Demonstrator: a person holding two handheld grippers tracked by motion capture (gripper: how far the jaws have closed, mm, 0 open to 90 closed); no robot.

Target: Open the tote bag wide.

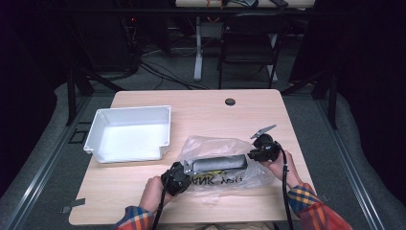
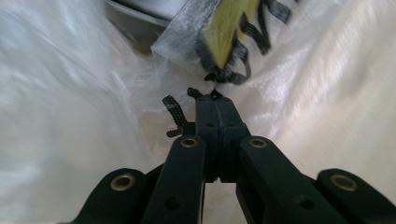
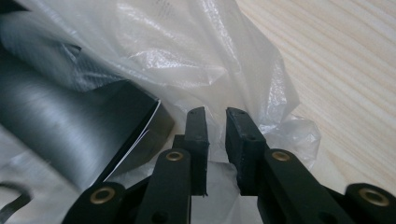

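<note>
A: At the far left of the table [image 1: 143, 182], a white tray [image 1: 129, 133] was seen, open side up, well apart from the action.

B: And just right of it, the plastic bag [image 1: 225, 163] was spread on the wood, near the front edge, with a dark grey box [image 1: 218, 164] lying inside it on its side.

A: The left gripper [image 1: 176, 178] was placed at the bag's near-left corner. In the left gripper view its jaws were brought fully together, and a fold of the film [image 2: 154, 93] was pinched at their tips [image 2: 215, 99].

B: Black lettering [image 2: 243, 56] and a yellow patch [image 2: 229, 28] on the bag were picked up just beyond those tips. The picture was blurred there, so no words could be read.

A: Over on the right, the right gripper [image 1: 262, 149] was held against the bag's right end, with the grey plate [image 1: 263, 130] sticking up above it.

B: In the right gripper view a narrow gap was left between the jaws [image 3: 215, 126]. Crumpled film [image 3: 261, 116] was bunched behind and between them, but whether it was actually squeezed could not be told.

A: The box's corner [image 3: 121, 126] was seen close to the left of those jaws, under the film, and bare wood [image 3: 345, 79] to their right.
</note>
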